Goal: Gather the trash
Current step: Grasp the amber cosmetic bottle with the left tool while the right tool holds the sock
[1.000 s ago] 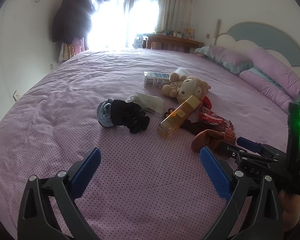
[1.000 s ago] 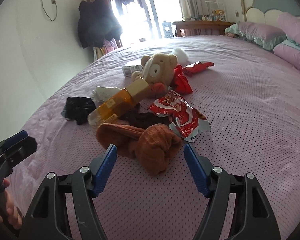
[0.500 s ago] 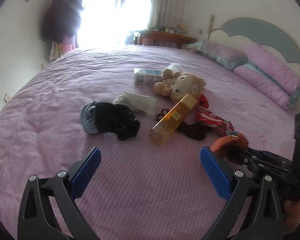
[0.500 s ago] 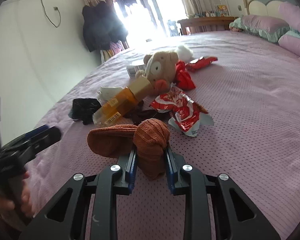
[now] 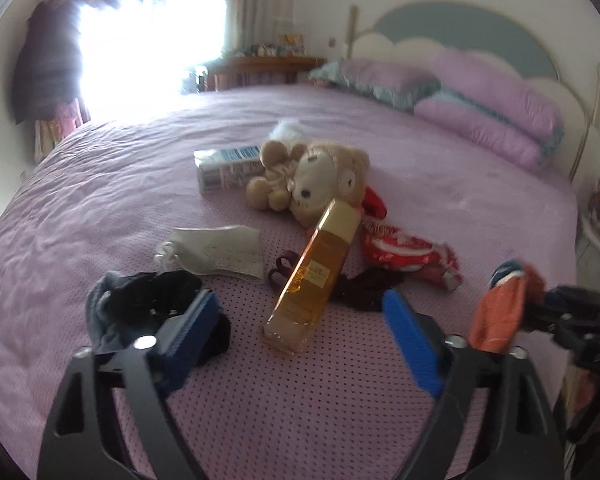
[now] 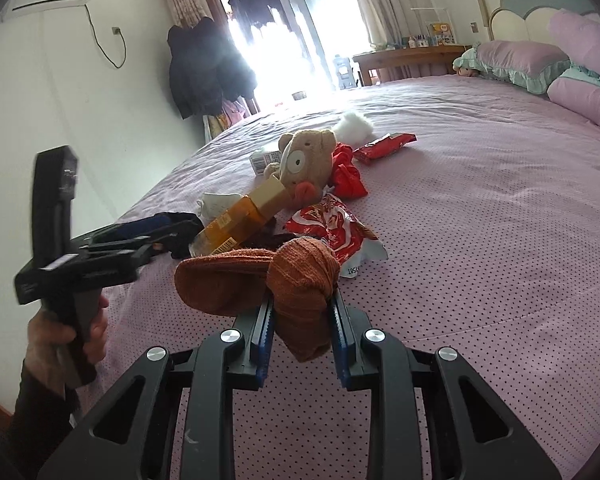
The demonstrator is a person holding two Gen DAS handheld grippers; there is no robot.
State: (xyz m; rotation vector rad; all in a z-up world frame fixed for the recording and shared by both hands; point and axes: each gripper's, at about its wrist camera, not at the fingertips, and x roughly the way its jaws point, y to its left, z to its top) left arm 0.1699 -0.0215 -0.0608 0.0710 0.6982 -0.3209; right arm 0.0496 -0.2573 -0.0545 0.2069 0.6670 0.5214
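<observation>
My right gripper (image 6: 302, 340) is shut on an orange knitted sock (image 6: 300, 280) and holds it above the purple bed; the sock also shows in the left wrist view (image 5: 500, 312). My left gripper (image 5: 300, 344) is open and empty, low over the bed near an amber bottle (image 5: 316, 276); it shows at the left of the right wrist view (image 6: 140, 236). A red-and-white snack wrapper (image 6: 336, 232) (image 5: 408, 252) lies past the sock. A white face mask (image 5: 220, 254) and a small carton (image 5: 228, 166) lie further left.
A plush bear (image 5: 320, 180) (image 6: 304, 164), dark socks (image 5: 148, 304), a dark cloth (image 5: 364, 288), a red cloth (image 6: 346, 178), a red wrapper (image 6: 384, 146) and a white fluffy ball (image 6: 354, 126) lie on the bed. Pillows (image 5: 492, 116) lie at the headboard.
My right gripper closed on the orange sock and lifted it off the bed. My left gripper moved forward, closer to the bottle and the dark socks.
</observation>
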